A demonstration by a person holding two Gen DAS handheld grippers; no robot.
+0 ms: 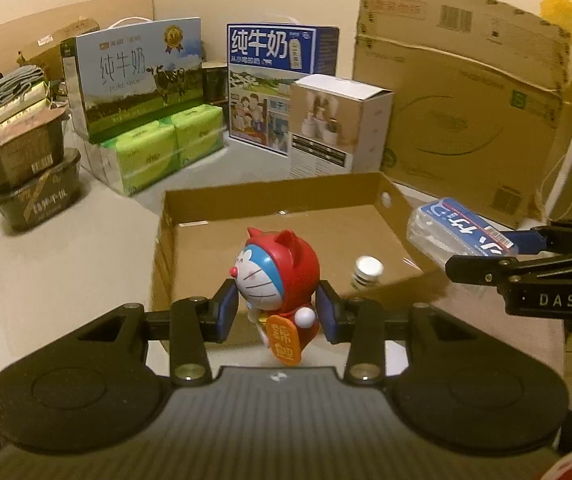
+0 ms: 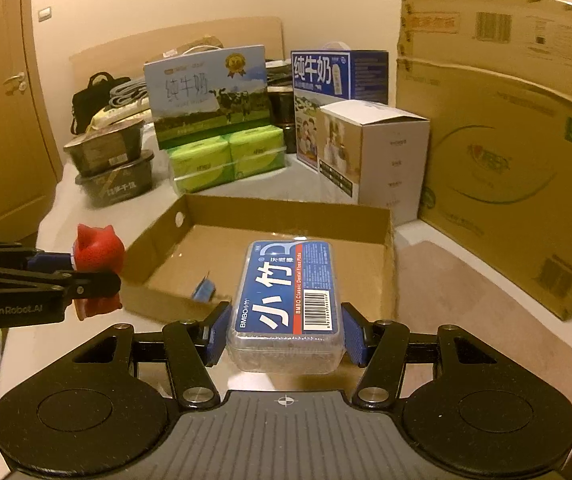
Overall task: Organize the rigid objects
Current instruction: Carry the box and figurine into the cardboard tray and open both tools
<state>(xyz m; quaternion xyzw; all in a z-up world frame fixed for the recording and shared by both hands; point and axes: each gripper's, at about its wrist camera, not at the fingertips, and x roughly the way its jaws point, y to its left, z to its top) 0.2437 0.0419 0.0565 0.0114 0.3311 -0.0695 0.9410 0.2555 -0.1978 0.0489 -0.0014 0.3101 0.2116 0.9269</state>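
both grippers loaded, hovering at the tray's near edge

my left gripper (image 1: 276, 312) pinches the red toy figure (image 1: 276, 276) by its sides, upright so it can stand; my right gripper (image 2: 284, 336) clamps the floss pick box (image 2: 288, 296) across its width, label up to lie flat. the cardboard tray (image 2: 286, 208) lies just ahead, holding a small bottle (image 1: 366, 272), so i judge both belong there.

"纯牛奶" and "PURE MILK" printed on the green milk carton (image 1: 134, 80); "纯牛奶" again on the blue milk carton (image 1: 270, 76). "BMBO", "小竹" and "BMBO Classic Dental Floss Picks" on the floss box (image 2: 286, 300). "DAS" on the right gripper (image 1: 486, 256); "GenRobot.AI" on the left gripper (image 2: 86, 276). "錦鯉" on the toy figure's (image 1: 278, 276) orange tag.
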